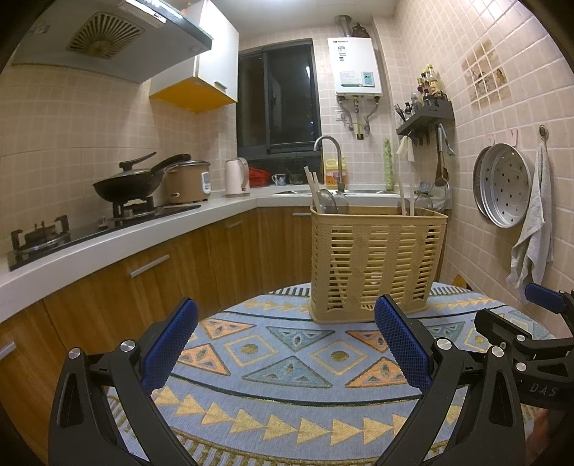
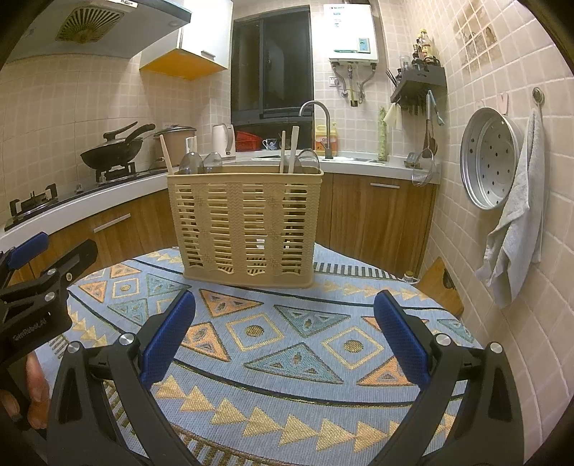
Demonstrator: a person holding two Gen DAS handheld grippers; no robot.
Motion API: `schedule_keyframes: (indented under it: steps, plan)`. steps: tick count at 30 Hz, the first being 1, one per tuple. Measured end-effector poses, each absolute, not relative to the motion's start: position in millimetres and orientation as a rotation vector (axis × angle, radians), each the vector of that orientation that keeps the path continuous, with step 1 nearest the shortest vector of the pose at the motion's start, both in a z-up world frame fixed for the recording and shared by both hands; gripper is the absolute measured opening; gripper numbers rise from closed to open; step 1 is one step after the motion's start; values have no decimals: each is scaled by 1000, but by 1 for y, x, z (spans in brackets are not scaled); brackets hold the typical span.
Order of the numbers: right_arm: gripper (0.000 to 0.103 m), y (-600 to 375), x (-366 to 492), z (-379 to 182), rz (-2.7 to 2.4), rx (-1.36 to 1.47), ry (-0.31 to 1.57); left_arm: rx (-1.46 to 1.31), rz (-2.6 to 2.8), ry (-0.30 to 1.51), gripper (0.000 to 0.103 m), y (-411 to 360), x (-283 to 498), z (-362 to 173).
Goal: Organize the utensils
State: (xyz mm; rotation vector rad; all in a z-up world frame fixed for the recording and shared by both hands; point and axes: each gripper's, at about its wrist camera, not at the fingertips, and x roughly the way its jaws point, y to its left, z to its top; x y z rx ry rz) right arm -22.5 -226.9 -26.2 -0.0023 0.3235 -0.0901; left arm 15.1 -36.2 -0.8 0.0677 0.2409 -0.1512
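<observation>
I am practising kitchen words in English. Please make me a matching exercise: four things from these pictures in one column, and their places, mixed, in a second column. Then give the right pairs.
Things:
1. utensil basket
2. wok
3. grey towel
4. water heater

Places:
A. hanging from a hook on the right wall
B. standing on the patterned tablecloth
C. mounted high on the wall beside the window
D. sitting on the gas stove

Pairs: 1-B, 2-D, 3-A, 4-C

A beige slatted utensil basket stands upright on the patterned cloth, holding chopsticks and spoons.
</observation>
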Motion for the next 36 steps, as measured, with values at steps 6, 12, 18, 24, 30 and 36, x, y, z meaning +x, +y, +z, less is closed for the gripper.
schedule_keyframes:
  steps: [6,12,18,24,30,36]
  plan:
    - [95,-227,-21,-27,-90,5,331,71,-152,244,95,-36,15,-1]
    - [95,-226,-21,-26,-90,4,332,71,-154,243,95,-37,14,0]
    - [95,-227,-21,-26,-90,3,332,72,-154,242,95,-37,13,0]
    - [95,-227,-21,-26,-89,4,333,73,-153,243,95,-38,13,0]
    - [95,-227,-21,-26,-90,4,333,77,-160,245,95,-39,13,1]
    - [95,-227,-21,-26,-90,3,333,81,-168,246,95,-40,14,1]
